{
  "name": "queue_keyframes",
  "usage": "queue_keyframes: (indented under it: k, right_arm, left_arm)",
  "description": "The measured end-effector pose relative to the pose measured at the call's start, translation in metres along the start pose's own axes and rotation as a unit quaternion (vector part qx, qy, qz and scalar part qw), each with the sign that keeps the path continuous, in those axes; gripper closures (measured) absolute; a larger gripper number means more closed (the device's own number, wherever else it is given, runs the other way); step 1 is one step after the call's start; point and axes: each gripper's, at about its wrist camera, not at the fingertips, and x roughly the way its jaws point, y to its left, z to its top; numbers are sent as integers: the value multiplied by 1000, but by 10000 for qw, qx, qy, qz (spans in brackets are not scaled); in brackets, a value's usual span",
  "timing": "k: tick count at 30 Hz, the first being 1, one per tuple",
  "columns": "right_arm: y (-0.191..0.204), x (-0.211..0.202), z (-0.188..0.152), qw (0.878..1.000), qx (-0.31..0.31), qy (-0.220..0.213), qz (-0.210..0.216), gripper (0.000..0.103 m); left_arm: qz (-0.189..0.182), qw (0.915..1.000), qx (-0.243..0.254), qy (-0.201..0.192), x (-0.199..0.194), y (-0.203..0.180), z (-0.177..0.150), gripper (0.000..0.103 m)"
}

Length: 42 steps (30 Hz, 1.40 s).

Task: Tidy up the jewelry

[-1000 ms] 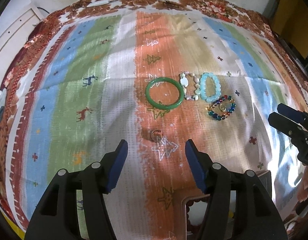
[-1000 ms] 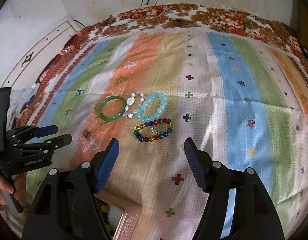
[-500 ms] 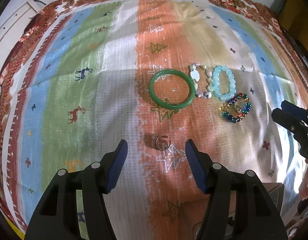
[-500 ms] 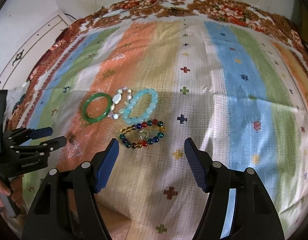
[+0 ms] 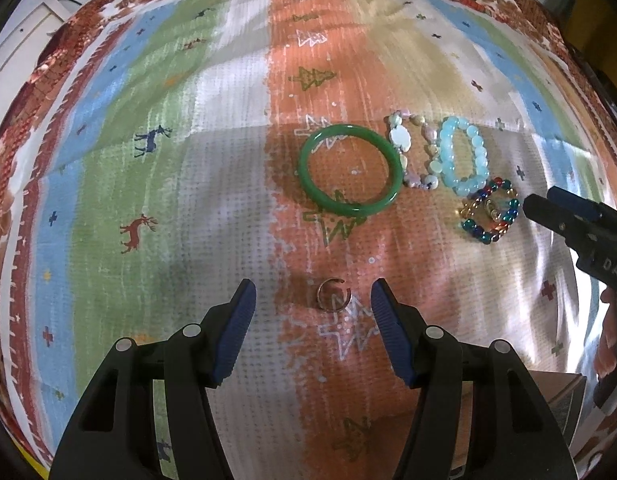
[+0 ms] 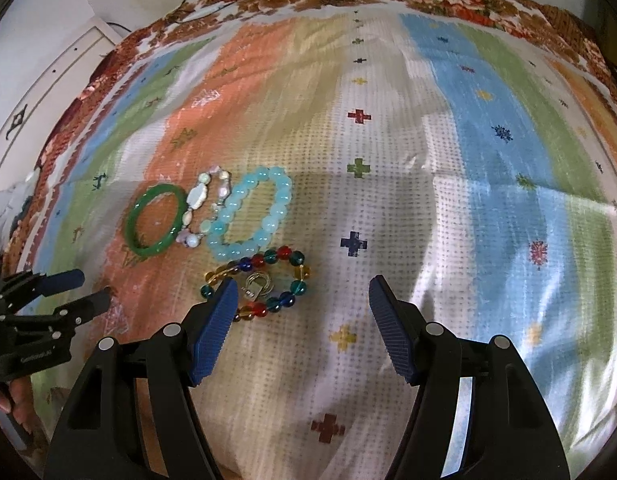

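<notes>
Jewelry lies in a row on the striped cloth: a green bangle (image 5: 350,170) (image 6: 156,220), a pearly stone bracelet (image 5: 412,152) (image 6: 202,208), a pale blue bead bracelet (image 5: 464,160) (image 6: 252,212) and a multicoloured bead bracelet (image 5: 490,212) (image 6: 264,284) with a metal ring (image 6: 257,283) inside it. A small open metal ring (image 5: 333,294) lies apart, just ahead of my open left gripper (image 5: 311,300), between its fingertips in the picture. My right gripper (image 6: 302,296) is open, its left finger over the edge of the multicoloured bracelet. Neither gripper holds anything.
The patterned cloth (image 6: 488,160) covers a bed-like surface with a floral border at the far edge. A wooden box corner (image 5: 564,396) shows at the lower right of the left wrist view. A person's fingers (image 6: 12,404) hold the left gripper's handle.
Both grippers have sunk toward the cloth. The small ring has come up close to the left fingertips, and the multicoloured bracelet has slid to the right gripper's left finger.
</notes>
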Motion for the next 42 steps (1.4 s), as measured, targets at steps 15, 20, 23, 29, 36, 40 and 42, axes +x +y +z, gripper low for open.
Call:
queue_keyframes:
  k: [15, 20, 23, 29, 36, 40, 42]
  right_arm:
    - [-2, 23, 6, 9997, -41, 141, -208, 36]
    - [2, 26, 6, 9988, -173, 157, -436, 52]
    - [-2, 26, 7, 9989, -135, 139, -422, 66]
    - [4, 26, 4, 9986, -307, 144, -400, 93]
    - [7, 11, 1, 9985, -383, 48, -394, 93]
    - [11, -8, 1, 9985, -407, -132, -331, 93]
    - [14, -16, 0, 9986, -432, -172, -252, 93]
  left_arm:
    - [65, 9998, 154, 148, 19, 0, 3, 42]
    - [235, 9986, 415, 212, 22, -6, -1, 44]
    - [285, 9987, 350, 228, 22, -4, 0, 54]
    - [310, 9986, 351, 253, 23, -3, -2, 77]
    - [152, 9994, 201, 225, 16, 4, 0, 84]
    - [70, 9997, 172, 152, 9, 4, -1, 84]
    - [38, 9999, 124, 104, 4, 3, -2, 84]
